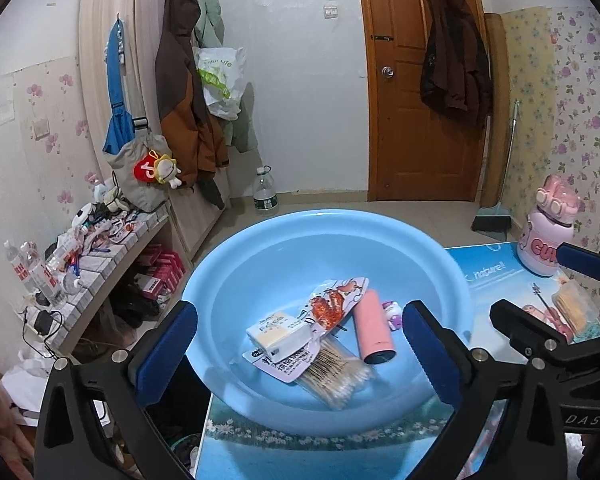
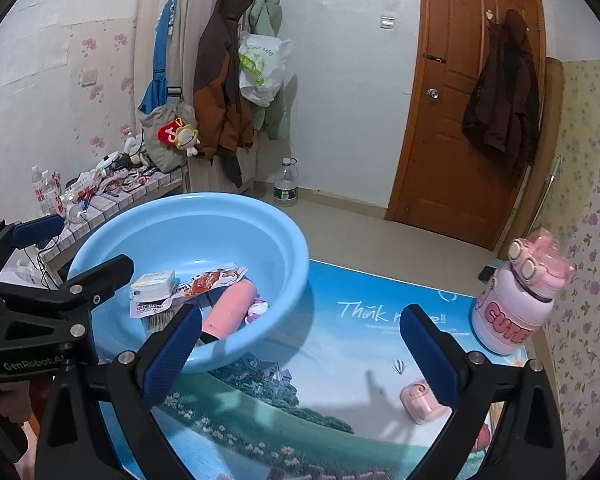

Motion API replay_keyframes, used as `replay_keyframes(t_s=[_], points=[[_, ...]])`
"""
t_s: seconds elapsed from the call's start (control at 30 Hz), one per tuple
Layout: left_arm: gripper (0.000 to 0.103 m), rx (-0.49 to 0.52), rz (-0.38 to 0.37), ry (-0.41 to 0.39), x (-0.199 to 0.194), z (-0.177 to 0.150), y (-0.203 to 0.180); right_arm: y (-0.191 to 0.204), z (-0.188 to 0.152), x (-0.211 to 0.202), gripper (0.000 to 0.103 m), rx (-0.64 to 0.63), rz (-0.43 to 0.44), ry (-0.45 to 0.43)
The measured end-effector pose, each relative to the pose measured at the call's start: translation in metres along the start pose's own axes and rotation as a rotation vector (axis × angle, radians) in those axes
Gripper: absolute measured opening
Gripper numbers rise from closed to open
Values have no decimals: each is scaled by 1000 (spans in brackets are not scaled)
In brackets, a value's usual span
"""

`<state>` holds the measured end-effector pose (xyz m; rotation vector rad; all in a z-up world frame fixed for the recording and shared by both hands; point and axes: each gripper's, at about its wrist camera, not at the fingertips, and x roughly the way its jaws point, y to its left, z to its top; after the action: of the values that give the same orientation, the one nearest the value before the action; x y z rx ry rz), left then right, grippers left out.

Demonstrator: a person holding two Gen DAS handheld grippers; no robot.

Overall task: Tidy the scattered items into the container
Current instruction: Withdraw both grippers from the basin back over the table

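Both grippers, left gripper (image 1: 300, 344) and right gripper (image 2: 300, 348), are wide open and hold nothing; blue basin (image 1: 260, 248) sits just ahead of the left one

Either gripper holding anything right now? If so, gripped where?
Nothing is held. The left gripper is open above the blue basin, fingers bare. The right gripper is open over the table mat, also holding nothing.

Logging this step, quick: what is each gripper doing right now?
Left gripper: open, holding nothing, over the blue basin.
Right gripper: open, holding nothing, above the table mat.
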<state>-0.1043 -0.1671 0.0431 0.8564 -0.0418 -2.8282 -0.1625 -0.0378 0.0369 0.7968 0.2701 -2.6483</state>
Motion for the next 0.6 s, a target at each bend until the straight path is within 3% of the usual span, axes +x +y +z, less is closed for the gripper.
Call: replay_keyframes(t_s=[0.3, 0.6], points=[[103, 16, -9, -24, -30, 1, -18, -10, -2, -36, 100, 39, -7, -25], [103, 24, -35, -25, -54, -6, -41, -31, -28, -70, 100, 96, -19, -8]])
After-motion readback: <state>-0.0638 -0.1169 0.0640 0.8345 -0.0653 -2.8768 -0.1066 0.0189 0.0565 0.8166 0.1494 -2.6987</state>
